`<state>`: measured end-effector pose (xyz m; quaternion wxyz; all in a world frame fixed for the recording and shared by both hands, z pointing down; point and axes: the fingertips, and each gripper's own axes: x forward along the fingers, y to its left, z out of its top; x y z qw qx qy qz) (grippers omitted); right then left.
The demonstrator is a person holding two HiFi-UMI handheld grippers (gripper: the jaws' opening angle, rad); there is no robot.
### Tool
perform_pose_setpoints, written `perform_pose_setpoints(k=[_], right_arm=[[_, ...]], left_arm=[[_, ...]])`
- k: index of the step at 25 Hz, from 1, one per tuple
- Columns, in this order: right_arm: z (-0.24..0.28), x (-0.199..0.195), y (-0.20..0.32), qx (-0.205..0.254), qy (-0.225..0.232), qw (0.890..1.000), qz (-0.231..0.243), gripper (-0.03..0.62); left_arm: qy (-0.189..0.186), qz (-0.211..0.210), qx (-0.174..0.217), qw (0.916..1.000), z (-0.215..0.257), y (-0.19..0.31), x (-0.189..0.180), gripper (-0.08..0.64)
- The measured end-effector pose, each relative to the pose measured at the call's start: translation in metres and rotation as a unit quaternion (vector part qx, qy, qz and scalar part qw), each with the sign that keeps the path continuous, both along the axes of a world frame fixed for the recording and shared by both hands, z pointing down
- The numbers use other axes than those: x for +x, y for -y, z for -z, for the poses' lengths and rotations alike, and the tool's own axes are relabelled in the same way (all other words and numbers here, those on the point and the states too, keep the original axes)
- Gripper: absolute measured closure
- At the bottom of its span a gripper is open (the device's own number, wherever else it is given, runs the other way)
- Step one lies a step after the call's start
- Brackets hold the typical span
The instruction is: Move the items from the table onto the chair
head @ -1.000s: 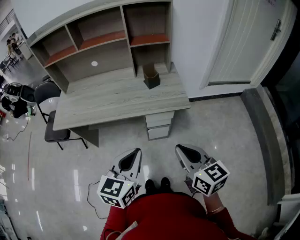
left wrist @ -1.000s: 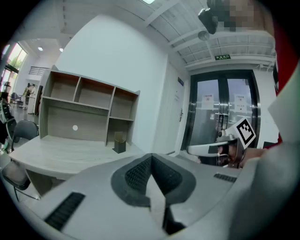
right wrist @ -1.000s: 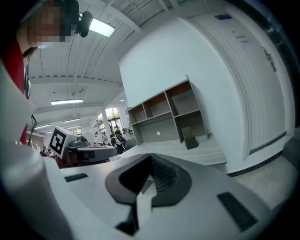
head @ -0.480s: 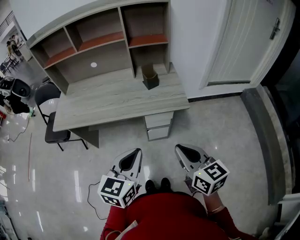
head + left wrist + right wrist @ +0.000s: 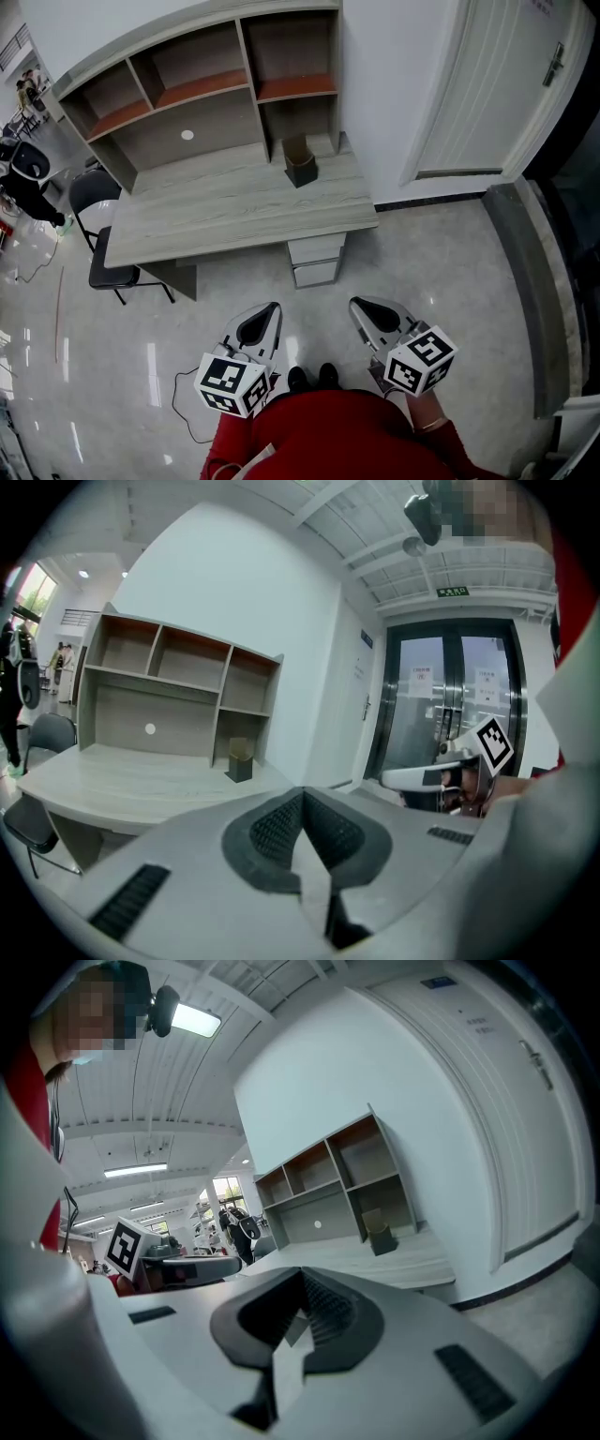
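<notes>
Though well beyond right tool (image 5: 364,309), box (image 5: 300,165).

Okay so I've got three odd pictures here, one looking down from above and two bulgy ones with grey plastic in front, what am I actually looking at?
There is no robot here. A person in a red top holds a hand-held gripper in each hand. The picture from above comes from a camera on the person's head, looking down. It shows the left gripper and the right gripper pointing toward a wooden desk. Each gripper carries a marker cube, which is part of it.

The two bulgy pictures come from cameras riding on the grippers, looking along their jaws. The grey shape in front is the jaws, closed together with nothing between them.

On the desk stands one small dark open box, below the shelf unit. A black chair stands at the desk's left end. Nothing is held.
</notes>
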<state>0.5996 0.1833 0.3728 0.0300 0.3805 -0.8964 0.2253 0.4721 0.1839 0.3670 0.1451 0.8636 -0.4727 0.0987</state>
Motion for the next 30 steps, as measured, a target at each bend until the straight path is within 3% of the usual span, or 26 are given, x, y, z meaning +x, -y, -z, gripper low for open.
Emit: perform_pose_setpoints(k=[12,18,25,30], right_arm=[[-0.011,0.016,0.052,-0.023,0.015,1.0,-0.008,0.58],[-0.021,0.007,0.132,-0.028,0.014,0.999,-0.029,0.58],[-0.015,-0.009,0.249,-0.035,0.02,0.996,-0.076,0.58],[-0.022,-0.014,0.295,-0.051,0.004,0.994,-0.097,0.58]], left_arm=[[0.017,0.006,-0.002,0.9998,-0.007,0.061,0.001,0.552],[0.013,-0.004,-0.006,0.9999,-0.02,0.152,-0.016,0.552],[0.015,-0.059,-0.015,0.9981,-0.019,0.273,-0.027,0.552],[0.016,-0.082,-0.023,0.9963,-0.026,0.328,-0.024,0.552]])
